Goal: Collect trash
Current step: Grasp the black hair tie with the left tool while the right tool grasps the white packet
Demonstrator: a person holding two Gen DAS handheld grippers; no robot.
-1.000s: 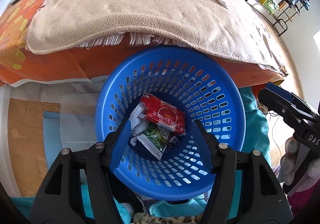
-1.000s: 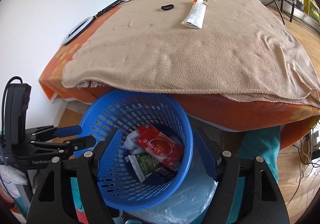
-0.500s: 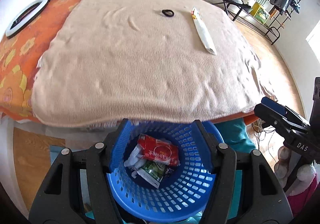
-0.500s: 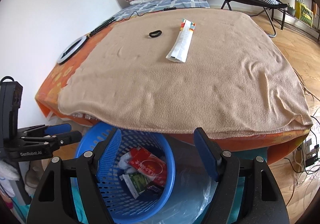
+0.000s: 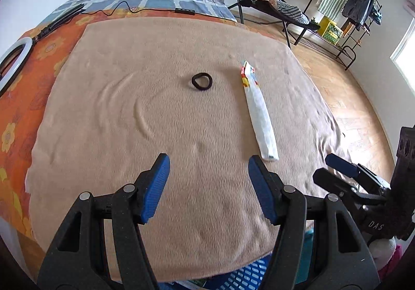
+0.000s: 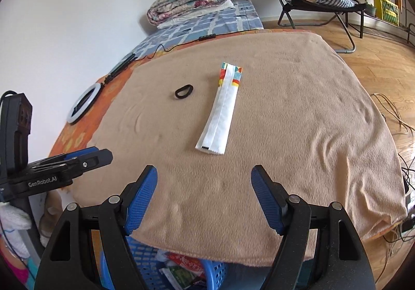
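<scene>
A: What does each gripper hold?

B: Nothing. My left gripper (image 5: 208, 175) has its jaws spread with only blanket (image 5: 160, 134) showing between the blue pads. My right gripper (image 6: 203, 188) is the same: jaws apart, empty, hanging above the near half of the blanket.

A: Where is the trash?

B: One long white wrapper (image 6: 219, 111) lies flat on the blanket, its length running near to far, coloured end far. In the left view the wrapper (image 5: 258, 111) sits just beyond my right-hand pad; in the right view it lies ahead, roughly centred between the pads. A black hair band (image 6: 183, 91) rests to its left, apart from it.

A: And the basket?

B: The blue basket (image 6: 145, 259) stands on the floor under the near edge of the bed, partly hidden by the blanket. Packets already lie inside. I judge it sits there so that a piece lifted off the bed needs only a short carry back.

A: Why are both tools tilted down with the jaws apart?

B: So the pads can straddle the wrapper. My right gripper looks better lined up. The wrapper is thin and flat on soft pile, so I expect to pinch across its narrow width.
</scene>
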